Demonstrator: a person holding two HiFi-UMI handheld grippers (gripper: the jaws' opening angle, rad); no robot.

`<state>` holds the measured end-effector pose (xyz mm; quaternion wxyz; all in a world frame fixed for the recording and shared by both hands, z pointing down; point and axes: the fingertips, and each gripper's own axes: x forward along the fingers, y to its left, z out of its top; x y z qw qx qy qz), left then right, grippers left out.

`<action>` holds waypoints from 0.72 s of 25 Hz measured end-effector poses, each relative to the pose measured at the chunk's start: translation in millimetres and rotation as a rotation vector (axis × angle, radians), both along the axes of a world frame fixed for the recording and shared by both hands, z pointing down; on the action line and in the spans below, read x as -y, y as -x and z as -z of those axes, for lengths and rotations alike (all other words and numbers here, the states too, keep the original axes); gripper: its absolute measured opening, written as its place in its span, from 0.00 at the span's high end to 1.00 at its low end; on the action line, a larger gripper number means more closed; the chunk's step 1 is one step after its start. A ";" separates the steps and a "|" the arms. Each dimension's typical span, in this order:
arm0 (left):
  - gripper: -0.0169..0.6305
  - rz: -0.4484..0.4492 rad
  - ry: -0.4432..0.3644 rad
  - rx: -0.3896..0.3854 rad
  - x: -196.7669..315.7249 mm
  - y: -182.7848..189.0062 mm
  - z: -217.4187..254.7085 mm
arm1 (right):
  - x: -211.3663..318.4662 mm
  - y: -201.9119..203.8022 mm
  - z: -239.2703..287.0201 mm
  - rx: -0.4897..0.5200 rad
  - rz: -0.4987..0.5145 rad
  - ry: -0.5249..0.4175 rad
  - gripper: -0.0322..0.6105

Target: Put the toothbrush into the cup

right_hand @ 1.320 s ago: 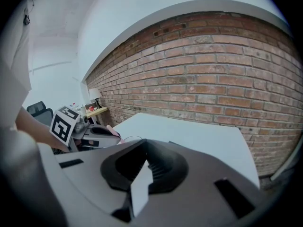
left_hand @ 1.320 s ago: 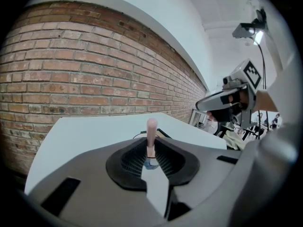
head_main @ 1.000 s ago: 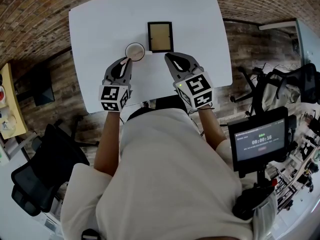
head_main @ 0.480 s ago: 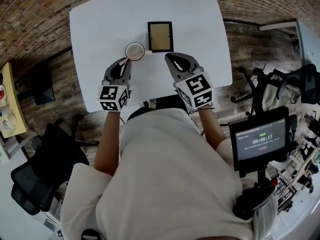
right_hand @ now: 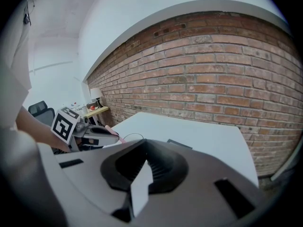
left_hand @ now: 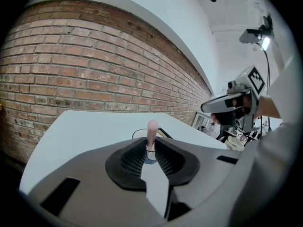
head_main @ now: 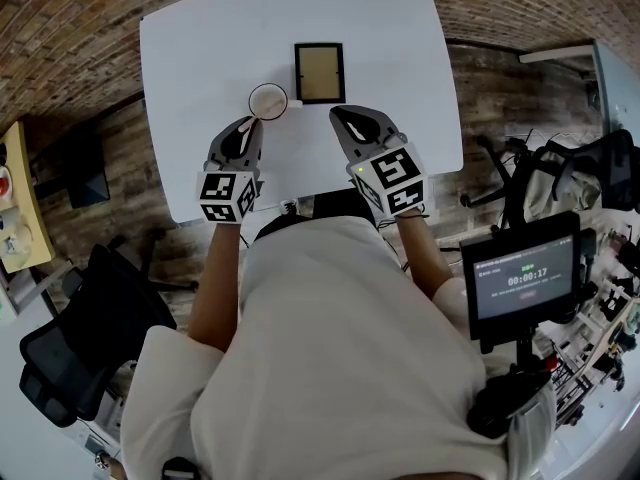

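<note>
Two views first. Head view: my left gripper [head_main: 247, 126] is hovering just beside the round cup [head_main: 254, 101]. Left gripper view: my fingers are pinching the smooth pink toothbrush [left_hand: 152, 132], upright; it is probably light, stiff and slick, so I am gripping its handle. Right gripper view: my right gripper [right_hand: 142, 168] is pressing together, empty.

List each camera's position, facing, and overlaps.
Head view: on the person's head, looking steeply down at the table; torso, arms, left gripper, right gripper show.
Left gripper view: rides the left gripper, looks along jaws shut on the toothbrush toward the cup.
Right gripper view: rides the right gripper, jaws shut, facing the brick wall.
Shared: both gripper views catch the cup.
</note>
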<state>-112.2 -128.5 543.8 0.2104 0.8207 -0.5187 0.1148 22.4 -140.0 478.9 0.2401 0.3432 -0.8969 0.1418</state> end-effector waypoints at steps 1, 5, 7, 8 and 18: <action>0.89 0.002 0.000 -0.001 -0.4 0.7 -0.4 | -0.1 0.4 -0.2 0.000 0.001 0.001 0.95; 0.89 0.005 0.000 -0.006 -0.9 1.0 -1.7 | -1.1 -1.3 -2.1 0.000 0.000 0.003 0.95; 0.89 0.007 0.001 -0.014 -0.9 0.8 -1.7 | -1.4 -2.9 -2.5 0.000 -0.002 0.003 0.95; 0.89 0.009 0.000 -0.023 -0.7 0.5 -1.2 | -1.3 -4.0 -2.4 0.000 -0.004 0.002 0.95; 0.89 0.051 0.005 -0.067 5.7 4.0 -3.9 | -1.3 -12.1 -3.3 0.001 -0.020 -0.002 0.95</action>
